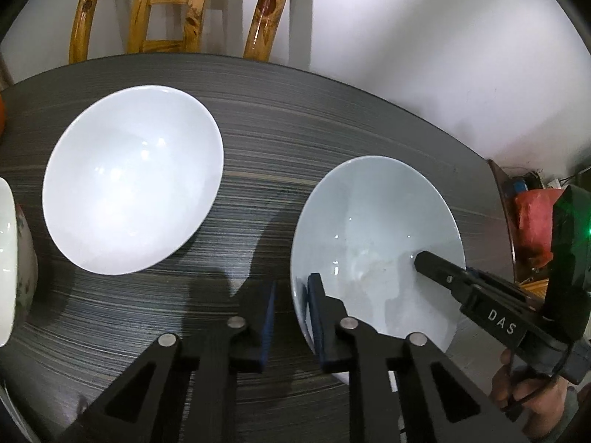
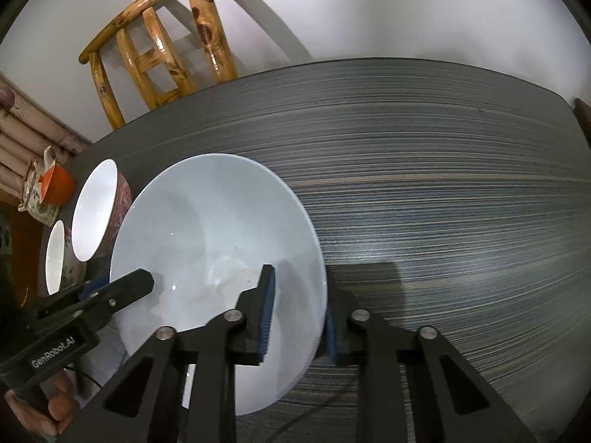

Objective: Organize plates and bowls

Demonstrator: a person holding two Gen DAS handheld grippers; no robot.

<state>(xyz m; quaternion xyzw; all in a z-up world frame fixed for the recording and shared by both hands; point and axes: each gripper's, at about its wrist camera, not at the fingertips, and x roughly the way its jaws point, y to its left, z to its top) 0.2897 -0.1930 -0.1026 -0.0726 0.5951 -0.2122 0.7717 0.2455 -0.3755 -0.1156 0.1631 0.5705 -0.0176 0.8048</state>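
White bowl (image 2: 218,243) rim clamped by both fingers, second bowl (image 1: 133,181) beside, chair (image 2: 159,55) beyond.

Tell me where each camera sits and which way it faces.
Left wrist: on the left claw, aimed steeply down at the table; it straddles the pale bowl at its rim; right claw and right hand show at right.
Right wrist: on the right claw, aimed down at the same bowl's opposite rim; left claw and left hand show at left.
Shared: pale bowl, table, wooden chair, each other's claw.
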